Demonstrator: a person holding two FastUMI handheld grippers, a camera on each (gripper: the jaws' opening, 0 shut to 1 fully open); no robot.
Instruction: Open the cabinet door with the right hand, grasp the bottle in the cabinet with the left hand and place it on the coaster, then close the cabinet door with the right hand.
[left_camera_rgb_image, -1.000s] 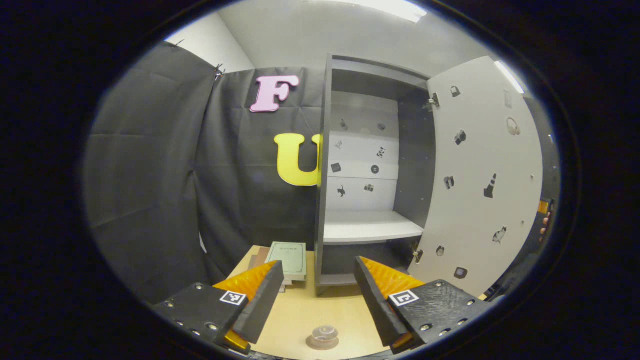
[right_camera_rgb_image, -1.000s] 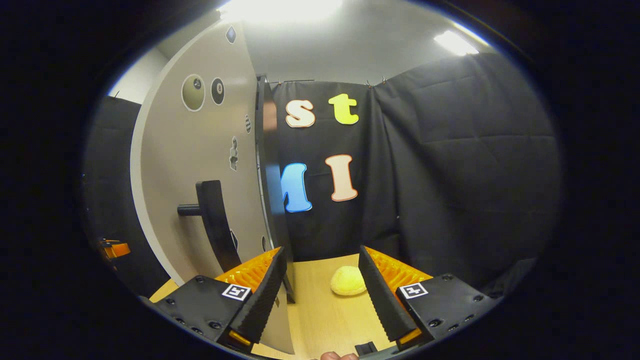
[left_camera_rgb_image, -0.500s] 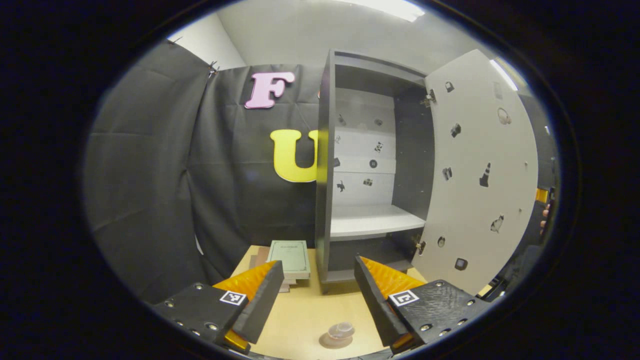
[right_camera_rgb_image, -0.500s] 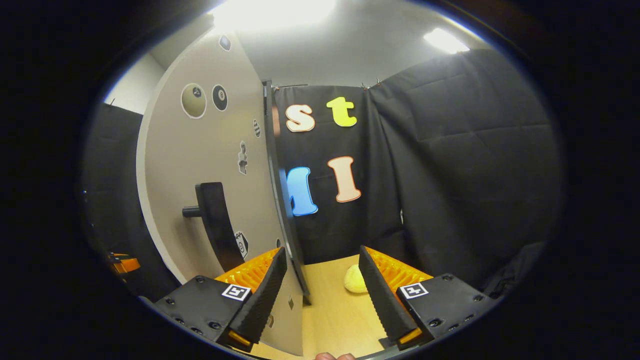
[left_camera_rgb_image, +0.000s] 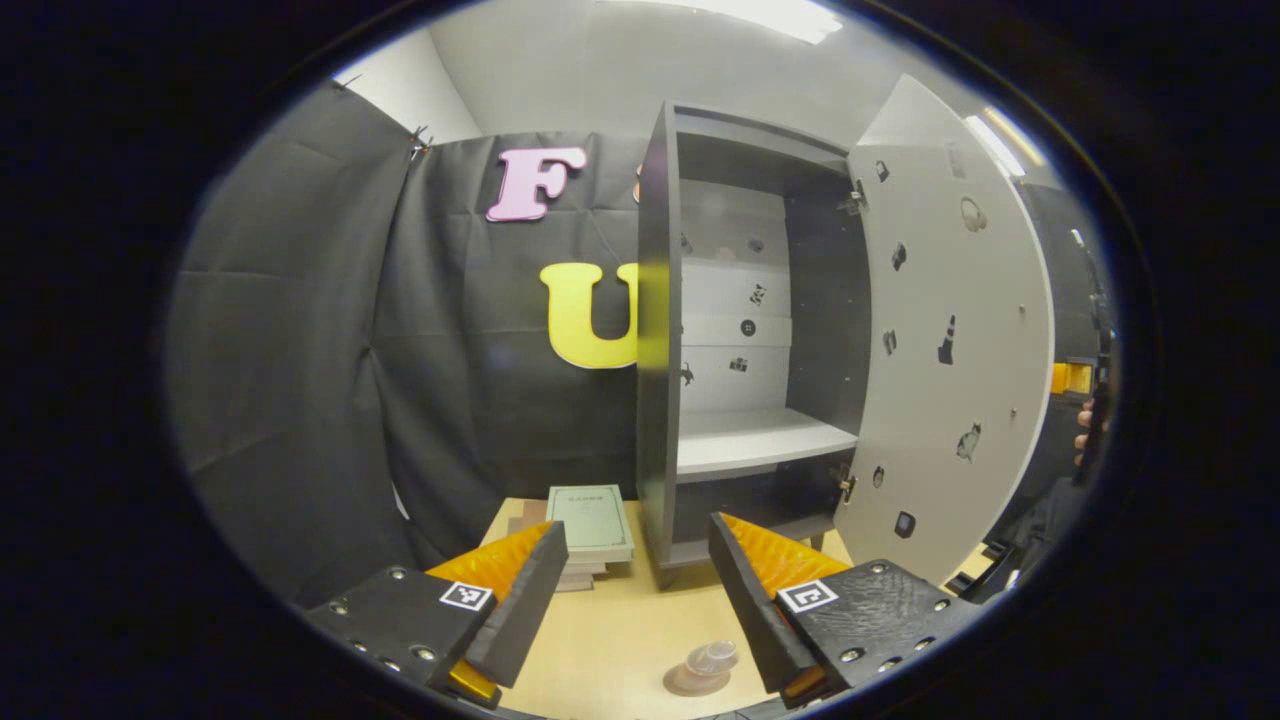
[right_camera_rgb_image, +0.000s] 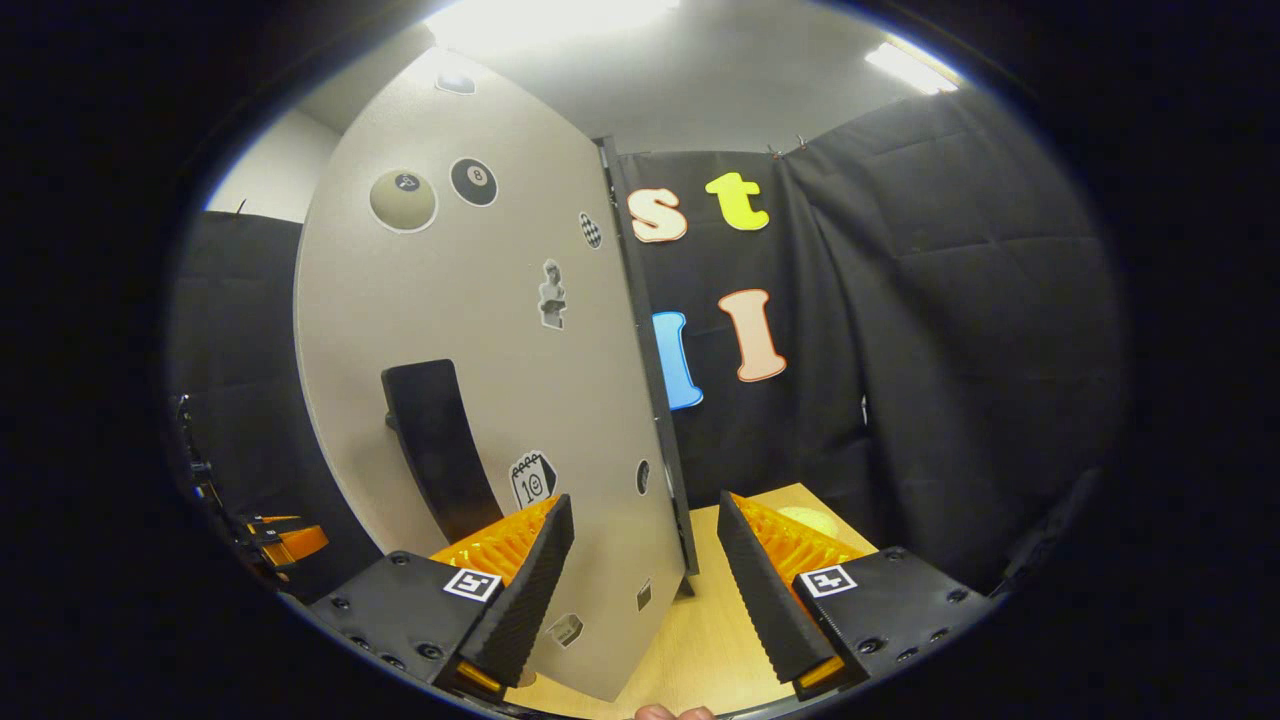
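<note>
The dark cabinet (left_camera_rgb_image: 655, 330) stands open, with a white shelf (left_camera_rgb_image: 760, 440) and nothing on it. Its grey door (left_camera_rgb_image: 950, 330) hangs open to the right. A small clear bottle (left_camera_rgb_image: 713, 657) stands on a round brown coaster (left_camera_rgb_image: 688, 684) on the table, just inside my left gripper's right finger. My left gripper (left_camera_rgb_image: 637, 535) is open and holds nothing. In the right gripper view the door's outer face (right_camera_rgb_image: 500, 330) with its black handle (right_camera_rgb_image: 432, 450) stands close in front. My right gripper (right_camera_rgb_image: 645, 508) is open, and the door's lower edge runs between its fingers without touching them.
A stack of books (left_camera_rgb_image: 590, 520) lies left of the cabinet on the wooden table (left_camera_rgb_image: 610, 630). A yellow soft object (right_camera_rgb_image: 808, 518) sits beyond the door, half hidden by a finger. A hand (left_camera_rgb_image: 1082, 440) shows past the door's edge. Black cloth walls surround the table.
In the right gripper view the door's outer face has turned more towards the camera and looms larger. In the left gripper view the door looks narrower and the bottle has drifted right. Both grippers stayed open.
</note>
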